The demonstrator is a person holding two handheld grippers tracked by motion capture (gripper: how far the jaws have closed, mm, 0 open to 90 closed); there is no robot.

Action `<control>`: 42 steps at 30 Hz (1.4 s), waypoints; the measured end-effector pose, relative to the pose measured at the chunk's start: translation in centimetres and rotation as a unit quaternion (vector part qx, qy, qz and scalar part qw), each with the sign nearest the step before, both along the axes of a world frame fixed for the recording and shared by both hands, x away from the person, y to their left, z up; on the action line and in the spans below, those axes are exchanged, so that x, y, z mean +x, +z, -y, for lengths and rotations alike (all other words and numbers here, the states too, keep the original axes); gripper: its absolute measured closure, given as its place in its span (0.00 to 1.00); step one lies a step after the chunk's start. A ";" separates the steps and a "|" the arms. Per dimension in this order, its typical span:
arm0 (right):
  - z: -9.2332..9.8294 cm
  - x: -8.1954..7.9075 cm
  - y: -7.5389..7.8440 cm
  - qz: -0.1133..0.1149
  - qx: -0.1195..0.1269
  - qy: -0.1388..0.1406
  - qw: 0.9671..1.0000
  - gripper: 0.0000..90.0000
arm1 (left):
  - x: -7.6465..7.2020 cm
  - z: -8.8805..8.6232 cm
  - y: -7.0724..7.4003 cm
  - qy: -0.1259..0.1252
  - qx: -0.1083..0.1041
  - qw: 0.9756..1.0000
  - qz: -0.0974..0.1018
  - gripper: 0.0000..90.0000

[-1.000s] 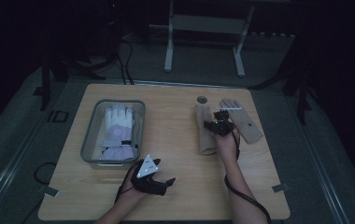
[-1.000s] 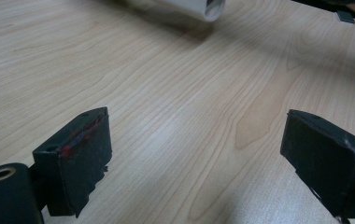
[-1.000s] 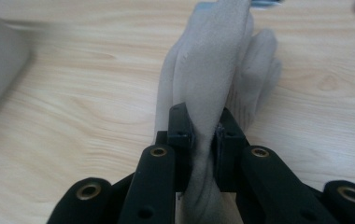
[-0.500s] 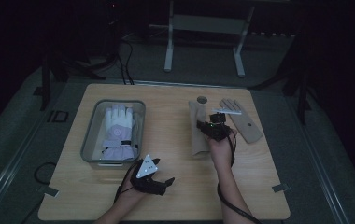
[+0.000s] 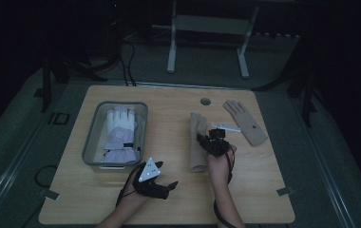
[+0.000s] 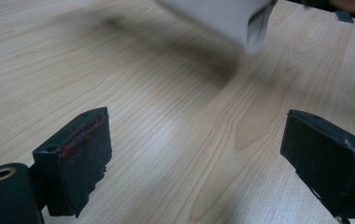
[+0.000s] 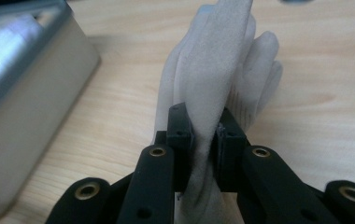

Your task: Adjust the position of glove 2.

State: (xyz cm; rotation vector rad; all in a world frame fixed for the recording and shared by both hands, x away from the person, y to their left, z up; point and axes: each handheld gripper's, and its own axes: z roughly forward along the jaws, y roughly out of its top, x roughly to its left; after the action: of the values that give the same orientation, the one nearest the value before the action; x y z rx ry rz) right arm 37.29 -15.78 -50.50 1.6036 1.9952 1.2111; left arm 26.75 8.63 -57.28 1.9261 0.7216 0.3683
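Pinching a fold of soft, felt-like fabric, the right gripper (image 7: 206,140) is clenched on the beige glove (image 5: 198,141), which lies long and limp at the centre of the high view on the pale, fine-grained wooden table (image 5: 169,199). The left gripper (image 5: 156,181), at lower centre, has its blocky black jaws spread wide over bare wood, grasping nothing. A grey rounded-corner bin (image 5: 93,137) at left holds a white padded glove (image 5: 120,135).

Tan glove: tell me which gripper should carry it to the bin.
Right. The right gripper already has its jaws shut on the tan glove, beside the bin. The left gripper rests open near the table's front edge, holding nothing.
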 end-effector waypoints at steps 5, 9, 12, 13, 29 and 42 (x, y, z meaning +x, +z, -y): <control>-0.5 0.9 -2.3 -0.035 -0.012 -0.001 0.999 0.88 | -0.1 0.1 0.0 -0.003 0.000 1.000 0.000 0.10; -0.6 1.2 -3.4 -0.046 -0.017 -0.002 0.999 0.87 | -0.1 0.1 0.0 -0.003 0.001 1.000 -0.002 0.10; -0.6 1.5 -4.6 -0.060 -0.015 0.001 0.998 0.79 | -0.1 0.1 0.0 -0.004 -0.001 1.000 -0.003 0.10; -0.7 1.6 -4.7 -0.067 -0.015 0.002 0.998 0.77 | -0.1 0.1 0.0 -0.006 -0.002 1.000 -0.004 0.10; -0.2 1.3 -3.4 -0.045 -0.025 0.053 0.997 0.37 | 0.0 0.1 0.0 -0.010 -0.005 1.000 -0.010 0.10; 4.4 1.3 -1.7 -0.019 -0.012 0.135 0.991 0.17 | 0.0 0.1 0.0 -0.009 -0.007 1.000 -0.013 0.10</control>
State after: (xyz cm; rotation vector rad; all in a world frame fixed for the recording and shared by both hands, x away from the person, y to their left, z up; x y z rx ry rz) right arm 38.62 -20.13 -52.17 1.3873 2.2998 1.2505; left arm 26.78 8.53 -57.31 1.9269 0.7217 0.3266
